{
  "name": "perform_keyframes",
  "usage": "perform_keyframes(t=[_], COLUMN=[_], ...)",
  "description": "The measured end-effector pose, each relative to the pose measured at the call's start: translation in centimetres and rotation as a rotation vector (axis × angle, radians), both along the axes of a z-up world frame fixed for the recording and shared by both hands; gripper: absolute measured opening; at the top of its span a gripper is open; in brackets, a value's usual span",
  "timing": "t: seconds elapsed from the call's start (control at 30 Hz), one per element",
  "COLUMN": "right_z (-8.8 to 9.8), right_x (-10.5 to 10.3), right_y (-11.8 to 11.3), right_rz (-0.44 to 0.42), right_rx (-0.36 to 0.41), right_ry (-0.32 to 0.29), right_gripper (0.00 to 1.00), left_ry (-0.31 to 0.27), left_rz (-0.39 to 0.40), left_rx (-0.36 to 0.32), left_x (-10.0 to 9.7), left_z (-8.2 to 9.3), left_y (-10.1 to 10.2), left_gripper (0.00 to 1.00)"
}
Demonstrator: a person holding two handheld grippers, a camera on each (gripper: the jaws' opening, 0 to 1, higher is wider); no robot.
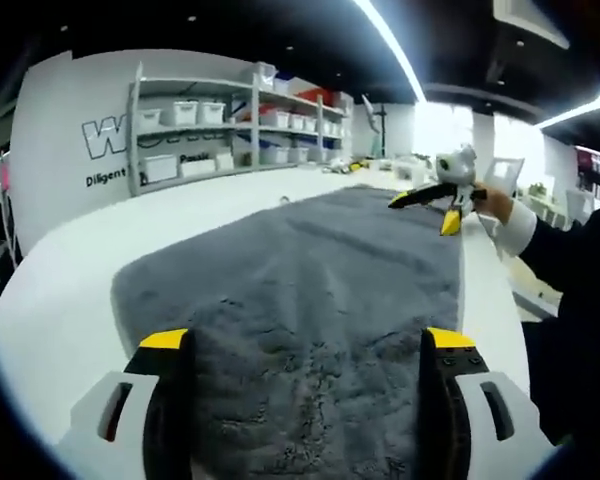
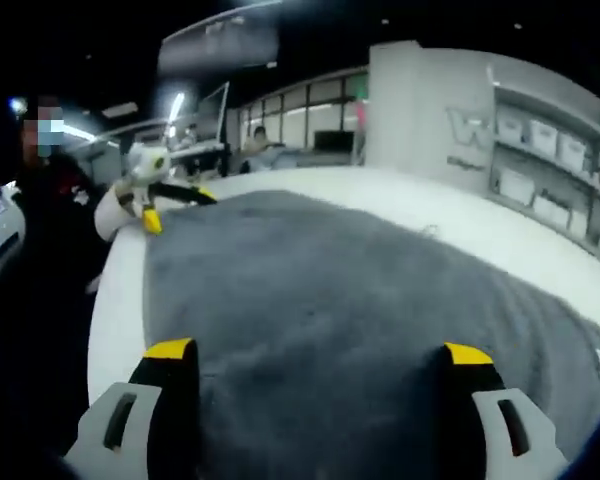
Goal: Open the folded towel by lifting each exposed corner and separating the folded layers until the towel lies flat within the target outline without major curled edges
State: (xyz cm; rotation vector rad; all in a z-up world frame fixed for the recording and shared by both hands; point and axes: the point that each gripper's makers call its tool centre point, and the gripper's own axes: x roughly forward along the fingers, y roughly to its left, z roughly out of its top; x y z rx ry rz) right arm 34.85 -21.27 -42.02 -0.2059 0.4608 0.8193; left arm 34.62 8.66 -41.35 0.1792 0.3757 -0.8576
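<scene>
left gripper (image 1: 305, 345): jaws apart, empty | right gripper (image 2: 320, 355): jaws apart, empty | grey fluffy towel (image 1: 310, 270) spread beneath both on white tabletop (image 1: 70, 270)

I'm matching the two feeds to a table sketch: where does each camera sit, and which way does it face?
Left gripper view: rides the left gripper, fingers spread, looking along the grey towel on the white table toward shelving; the right gripper and a dark sleeve show.
Right gripper view: rides that right gripper, fingers spread, facing across the towel; the left gripper shows far left.
Shared: towel, table, shelving, each other's gripper.
</scene>
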Motion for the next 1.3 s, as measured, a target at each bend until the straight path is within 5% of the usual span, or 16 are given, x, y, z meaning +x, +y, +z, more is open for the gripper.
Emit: perform_keyframes(t=[0.57,1.3], right_z=[0.0,-0.1], right_x=[-0.9,-4.2], right_y=[-0.4,2.4], right_rz=[-0.047,-0.023], right_rx=[0.015,0.021], right_ry=[-0.019,-0.025], right_gripper=[0.98,0.95], left_ry=[0.007,0.047], left_rz=[0.012,0.006], left_rx=[0.001,0.048], left_x=[-1.5,-2.2], left_z=[-0.4,-0.4], left_y=[-0.5,2.0], left_gripper=[0.95,0.94])
